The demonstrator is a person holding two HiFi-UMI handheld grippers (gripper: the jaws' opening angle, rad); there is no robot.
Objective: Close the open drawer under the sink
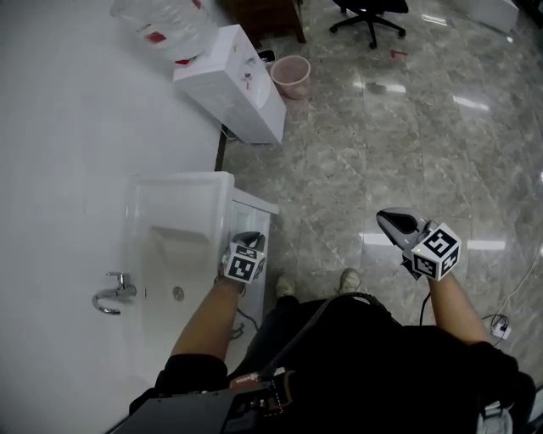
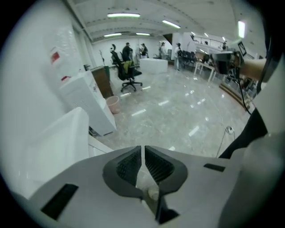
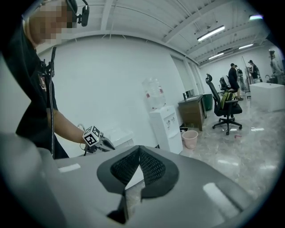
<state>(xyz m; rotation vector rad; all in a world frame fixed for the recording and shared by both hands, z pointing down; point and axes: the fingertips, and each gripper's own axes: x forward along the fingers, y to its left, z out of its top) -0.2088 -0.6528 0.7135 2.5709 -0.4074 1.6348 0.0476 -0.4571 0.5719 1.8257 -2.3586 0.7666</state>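
Observation:
The white sink (image 1: pixel 199 191) stands against the wall at the left, with a chrome tap (image 1: pixel 112 296). The white cabinet front (image 1: pixel 255 208) under it juts out a little past the basin's edge; from above I cannot tell how the drawer stands. My left gripper (image 1: pixel 249 238) is shut and empty, right at the front edge of the sink over that cabinet. In the left gripper view its jaws (image 2: pixel 143 151) meet, with the basin (image 2: pixel 58 142) to their left. My right gripper (image 1: pixel 392 219) is shut on nothing and hangs over the floor, well right of the sink.
A white water dispenser (image 1: pixel 233 89) with a bottle stands beyond the sink, and a pink bin (image 1: pixel 291 75) sits beside it. An office chair (image 1: pixel 370 12) is farther off on the grey marble floor. A cable and plug (image 1: pixel 501 325) lie at the right. My shoes (image 1: pixel 349 279) are below.

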